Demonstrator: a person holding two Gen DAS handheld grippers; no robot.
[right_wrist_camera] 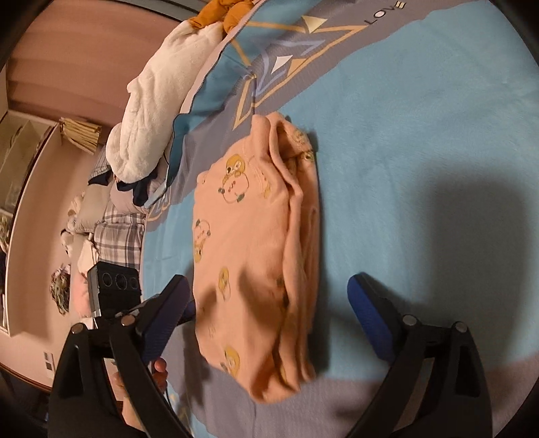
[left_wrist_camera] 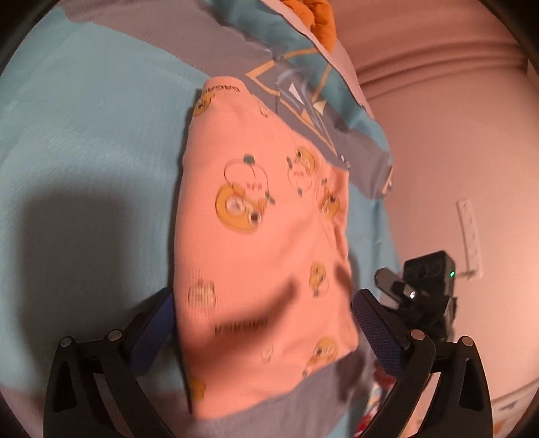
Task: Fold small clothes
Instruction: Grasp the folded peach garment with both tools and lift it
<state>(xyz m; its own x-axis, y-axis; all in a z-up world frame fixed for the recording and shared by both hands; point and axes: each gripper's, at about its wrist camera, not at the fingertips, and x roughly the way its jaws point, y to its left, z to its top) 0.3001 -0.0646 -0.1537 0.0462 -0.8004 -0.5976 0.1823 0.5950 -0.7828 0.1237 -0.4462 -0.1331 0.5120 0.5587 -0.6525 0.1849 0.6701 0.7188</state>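
A small pink garment printed with yellow cartoon animals lies folded in a stack on a light blue blanket. It also shows in the right wrist view, with folded layers along its right edge. My left gripper is open and hovers over the garment's near end, one finger on each side, holding nothing. My right gripper is open over the same garment and holds nothing. The left gripper's body shows in the right wrist view, and the right gripper's body shows in the left wrist view.
The blanket has a grey band with a gold and white pattern. A white fluffy garment and an orange cloth lie at its far edge. More clothes and a plaid fabric are piled beyond the blanket's left edge.
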